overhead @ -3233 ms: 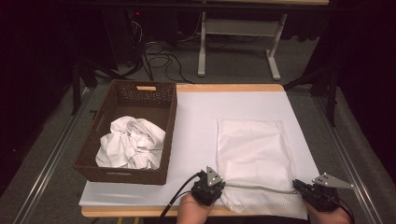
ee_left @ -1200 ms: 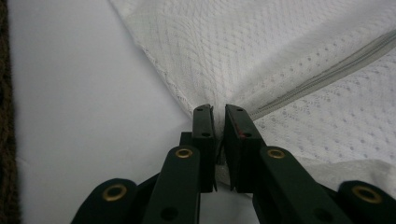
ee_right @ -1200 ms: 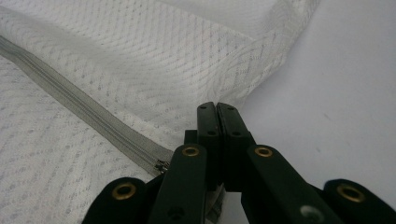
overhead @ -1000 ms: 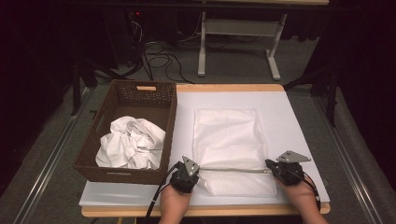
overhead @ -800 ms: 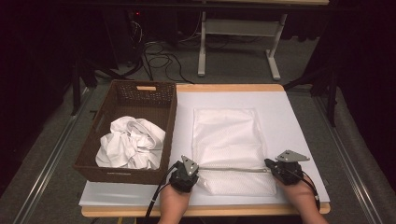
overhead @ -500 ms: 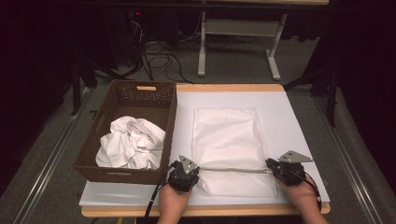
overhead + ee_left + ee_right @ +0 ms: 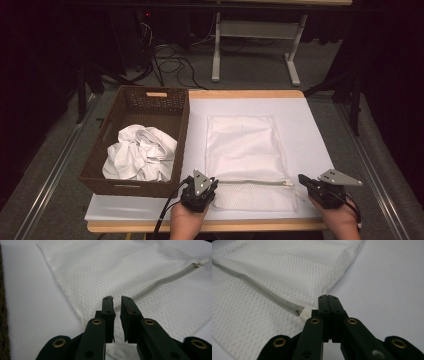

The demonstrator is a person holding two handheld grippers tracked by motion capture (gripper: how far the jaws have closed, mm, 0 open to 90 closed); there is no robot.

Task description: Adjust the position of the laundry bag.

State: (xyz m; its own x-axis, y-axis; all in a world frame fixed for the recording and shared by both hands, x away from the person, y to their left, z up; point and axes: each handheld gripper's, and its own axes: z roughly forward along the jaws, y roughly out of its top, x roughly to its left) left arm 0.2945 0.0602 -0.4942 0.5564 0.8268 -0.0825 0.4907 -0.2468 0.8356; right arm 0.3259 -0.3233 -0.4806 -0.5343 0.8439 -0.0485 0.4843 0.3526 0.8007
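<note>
Both hands drawn back off the mesh bag [image 7: 247,162]; left claw [image 7: 117,305] slightly parted, right claw [image 7: 328,302] clenched, both empty.

I see the white table [image 7: 310,150] brightly lit from above, surroundings nearly black; my gripper views blur close up.

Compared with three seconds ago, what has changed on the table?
The mesh bag slid left, toward the basket. The right gripper drew back from its zipper end, shut and empty. The left gripper's jaws have just been closing, nothing between them. The basket and its cloth stayed.
</note>
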